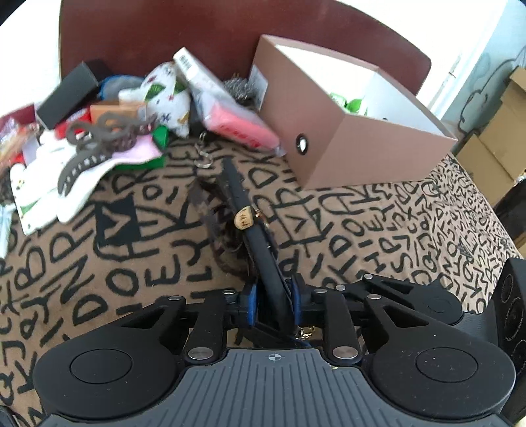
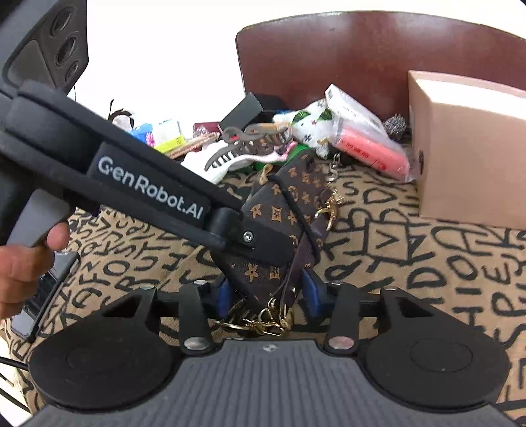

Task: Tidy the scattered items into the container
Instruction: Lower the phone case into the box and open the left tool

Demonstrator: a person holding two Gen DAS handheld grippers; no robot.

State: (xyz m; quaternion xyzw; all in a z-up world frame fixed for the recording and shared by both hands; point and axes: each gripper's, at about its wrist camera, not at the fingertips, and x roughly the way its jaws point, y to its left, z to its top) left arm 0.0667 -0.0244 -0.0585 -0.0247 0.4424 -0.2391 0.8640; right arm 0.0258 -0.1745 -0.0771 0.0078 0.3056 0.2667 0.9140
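Observation:
A brown monogram pouch (image 2: 282, 203) with gold clasps and a chain stands tilted over the lettered tablecloth. In the left wrist view the pouch (image 1: 259, 243) shows edge-on, and my left gripper (image 1: 274, 302) is shut on its near end. That gripper's finger (image 2: 263, 241) also appears clamped across the pouch in the right wrist view. My right gripper (image 2: 268, 290) has its blue pads against both sides of the pouch's lower corner and strap. The brown open box (image 1: 345, 141) stands to the right, white inside, with something green in it. In the right wrist view the box (image 2: 466, 157) is at the far right.
Behind the pouch lies a pile: brown hair claws (image 1: 98, 141), a pink packet (image 1: 236, 124), a floral cloth (image 1: 167, 95), a black box (image 1: 65, 95), a steel scourer (image 1: 240, 87). A maroon chair back (image 1: 197, 29) stands beyond. A hand (image 2: 19, 262) holds the left gripper above a phone (image 2: 42, 295).

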